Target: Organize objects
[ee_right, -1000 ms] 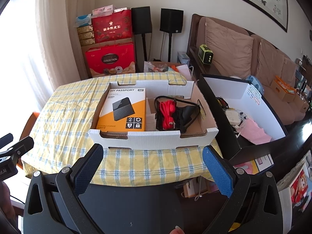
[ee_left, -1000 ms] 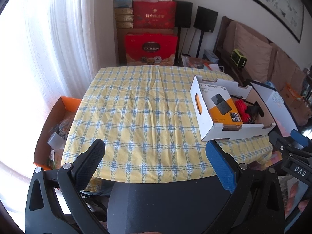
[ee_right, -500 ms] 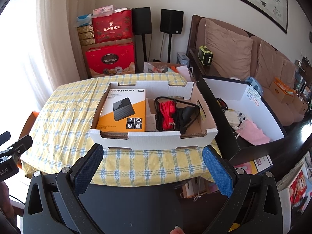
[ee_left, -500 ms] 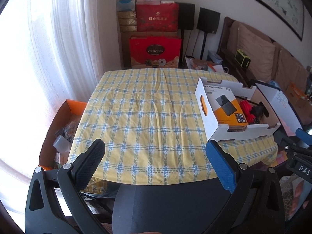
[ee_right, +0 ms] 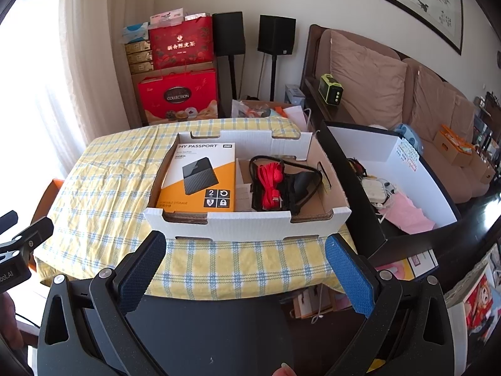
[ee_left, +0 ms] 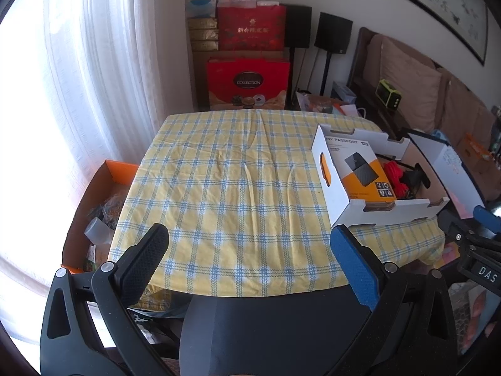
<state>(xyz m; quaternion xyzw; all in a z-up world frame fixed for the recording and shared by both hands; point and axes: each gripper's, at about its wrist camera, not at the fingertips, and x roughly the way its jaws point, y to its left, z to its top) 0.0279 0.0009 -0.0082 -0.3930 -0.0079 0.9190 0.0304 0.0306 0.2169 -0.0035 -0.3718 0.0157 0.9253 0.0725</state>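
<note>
Both the left hand-held gripper [ee_left: 247, 250] and right hand-held gripper [ee_right: 245, 255] hover spread wide, gripping nothing. The white cardboard tray [ee_right: 250, 227] sits on the checked surface [ee_left: 219, 188] at its right edge, containing an orange hard-drive box [ee_right: 200, 178] and a red cable [ee_right: 271, 181].

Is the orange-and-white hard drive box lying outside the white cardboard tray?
No, the orange-and-white hard drive box lies inside the white cardboard tray, left of the red cable bundle.

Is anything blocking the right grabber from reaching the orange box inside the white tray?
Only the tray's near wall. It rises between the open right gripper and the orange box, which lies flat inside the cardboard tray. The tray has no lid, so the way in from above looks clear.
</note>
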